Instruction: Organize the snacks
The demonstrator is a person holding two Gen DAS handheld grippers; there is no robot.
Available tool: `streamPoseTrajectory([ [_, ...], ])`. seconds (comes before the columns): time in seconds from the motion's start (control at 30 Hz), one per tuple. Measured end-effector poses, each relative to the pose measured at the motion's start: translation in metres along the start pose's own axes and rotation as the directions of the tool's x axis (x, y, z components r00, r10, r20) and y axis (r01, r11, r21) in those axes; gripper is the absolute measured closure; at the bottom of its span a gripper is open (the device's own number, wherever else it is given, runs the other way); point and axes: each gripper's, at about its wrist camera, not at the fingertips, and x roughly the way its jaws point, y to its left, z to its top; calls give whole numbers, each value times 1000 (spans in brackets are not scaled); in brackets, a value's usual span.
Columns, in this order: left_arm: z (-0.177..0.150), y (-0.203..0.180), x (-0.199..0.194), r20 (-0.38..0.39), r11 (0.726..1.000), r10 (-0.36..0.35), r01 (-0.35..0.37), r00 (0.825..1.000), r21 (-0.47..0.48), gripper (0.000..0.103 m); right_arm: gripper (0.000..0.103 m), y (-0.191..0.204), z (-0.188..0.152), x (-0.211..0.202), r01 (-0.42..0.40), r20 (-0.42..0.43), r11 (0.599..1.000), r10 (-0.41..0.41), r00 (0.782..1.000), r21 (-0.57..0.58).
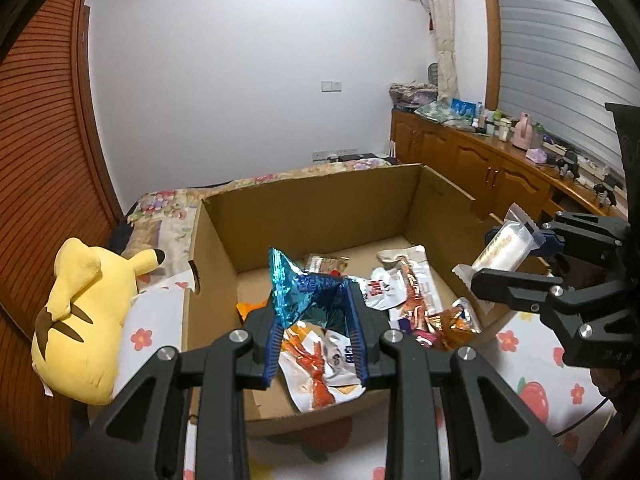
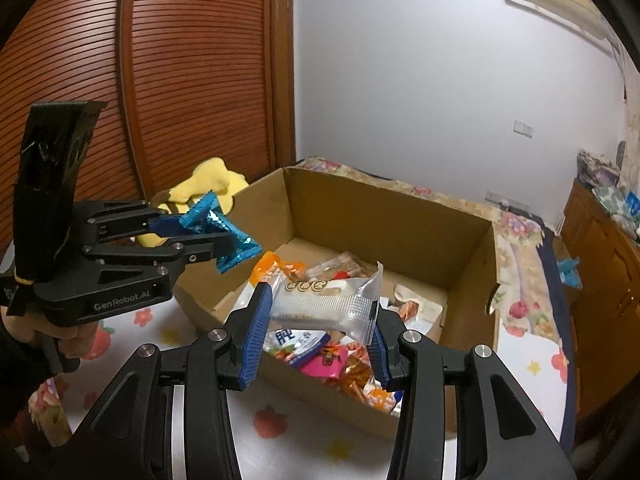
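The left wrist fisheye looks forward and down, close over the near edge of an open cardboard box (image 1: 304, 216), facing a white wall. The right wrist fisheye views the same cardboard box (image 2: 380, 216) closely from its right side, angled left toward a slatted wooden door (image 2: 192, 60). Each camera also catches the opposite gripper.

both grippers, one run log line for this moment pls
left gripper: shut on blue foil snack | right gripper: shut on clear-wrapped snack | both above cardboard box | box holds loose snack packets
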Motion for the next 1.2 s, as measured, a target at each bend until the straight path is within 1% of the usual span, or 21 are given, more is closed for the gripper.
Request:
streamPoseTrajectory([
  [0.17,2,4,7,-9,1000,6,-6,1000,-10,73,59,-6,3,17,-13,-26,999,14,1000,30],
  [0.43,-1,11,13,-13,1000,14,-14,1000,-28,70,59,-12,5,33,14,-54,1000,-12,998,24],
  [0.6,-4,14,13,-12,999,25,-25,1000,-31,69,58,-21,1,37,28,-65,998,-24,998,60],
  [0.7,-6,13,13,-13,999,31,-31,999,-30,69,58,-23,-1,36,28,-65,997,-24,998,72],
  [0.77,-7,12,11,-12,999,32,-32,999,-29,68,54,-23,-1,36,36,-67,997,-31,997,71],
  [0.83,-7,12,9,-8,999,32,-32,999,-31,66,54,-23,-2,32,37,-60,997,-33,998,71],
  [1.07,-11,7,-7,11,999,32,-31,999,-32,64,52,-16,-6,15,49,-39,996,-46,998,76],
  [1.13,-13,4,-15,20,999,33,-32,999,-32,60,52,-12,-8,6,56,-28,995,-54,998,77],
  [1.2,-15,1,-25,31,999,33,-32,999,-33,59,51,-9,-9,-1,61,-19,995,-59,998,81],
])
